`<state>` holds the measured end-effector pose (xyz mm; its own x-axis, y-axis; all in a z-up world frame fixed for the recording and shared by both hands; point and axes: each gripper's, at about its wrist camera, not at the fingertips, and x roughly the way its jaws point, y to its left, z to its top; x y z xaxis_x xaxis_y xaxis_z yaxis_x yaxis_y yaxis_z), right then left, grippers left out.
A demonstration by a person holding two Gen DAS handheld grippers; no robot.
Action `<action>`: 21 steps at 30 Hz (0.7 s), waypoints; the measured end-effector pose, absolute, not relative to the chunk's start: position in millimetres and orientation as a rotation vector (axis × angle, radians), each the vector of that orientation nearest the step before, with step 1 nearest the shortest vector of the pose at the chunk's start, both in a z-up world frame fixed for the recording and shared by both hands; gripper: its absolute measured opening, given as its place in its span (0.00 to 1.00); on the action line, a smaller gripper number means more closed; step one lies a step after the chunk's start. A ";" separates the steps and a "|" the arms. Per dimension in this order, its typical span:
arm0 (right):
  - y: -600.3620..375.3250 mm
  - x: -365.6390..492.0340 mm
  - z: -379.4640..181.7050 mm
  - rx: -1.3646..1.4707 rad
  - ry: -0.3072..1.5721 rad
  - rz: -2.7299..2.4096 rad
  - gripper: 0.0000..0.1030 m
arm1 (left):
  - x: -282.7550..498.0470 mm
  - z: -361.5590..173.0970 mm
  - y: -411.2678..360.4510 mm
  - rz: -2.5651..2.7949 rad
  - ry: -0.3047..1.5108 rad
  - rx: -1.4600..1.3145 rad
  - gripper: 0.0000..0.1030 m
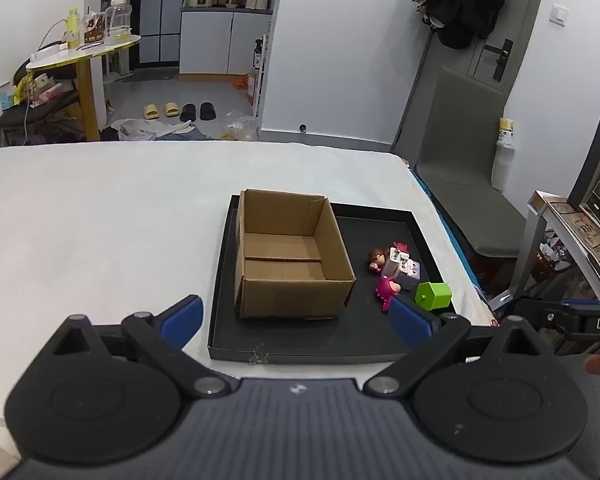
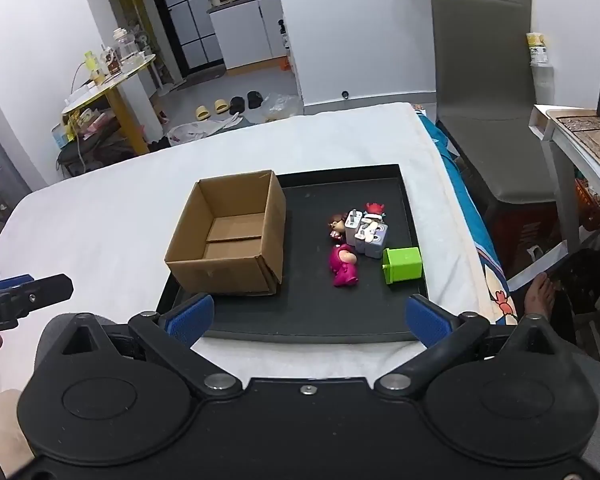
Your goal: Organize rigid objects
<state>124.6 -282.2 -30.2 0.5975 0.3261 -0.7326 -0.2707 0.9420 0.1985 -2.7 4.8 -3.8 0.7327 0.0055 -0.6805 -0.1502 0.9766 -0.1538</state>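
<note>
An open, empty cardboard box (image 1: 292, 256) (image 2: 230, 236) stands on the left part of a black tray (image 1: 364, 332) (image 2: 340, 320) on a white bed. Right of the box lie a pink figure (image 1: 386, 290) (image 2: 343, 264), a green cube (image 1: 434, 295) (image 2: 403, 265), a white charger block (image 1: 396, 264) (image 2: 354, 226), a grey cube (image 2: 374, 240) and two small dolls (image 2: 336, 224). My left gripper (image 1: 296, 320) is open and empty, hovering at the tray's near edge. My right gripper (image 2: 308, 316) is open and empty, also at the near edge.
The white bed (image 1: 100, 220) stretches left and back. A grey chair (image 2: 484, 100) stands beyond the bed's right edge, with a desk (image 2: 580, 140) at far right. A yellow-edged side table (image 1: 84, 52) with bottles and floor clutter lie beyond the far edge.
</note>
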 end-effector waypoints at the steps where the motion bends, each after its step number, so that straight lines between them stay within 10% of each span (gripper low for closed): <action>1: -277.7 121.7 -29.5 0.064 0.862 0.347 1.00 | -3.4 -4.5 5.0 0.086 0.746 -0.205 0.96; 21: -239.5 97.7 -21.4 0.037 0.862 0.348 1.00 | -6.4 -2.4 6.3 0.101 0.761 -0.181 0.96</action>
<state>97.7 -239.5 -21.4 0.5986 0.3144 -0.7368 -0.2851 0.9432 0.1708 -6.4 6.3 -2.4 0.7205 0.0252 -0.6930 -0.1560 0.9796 -0.1266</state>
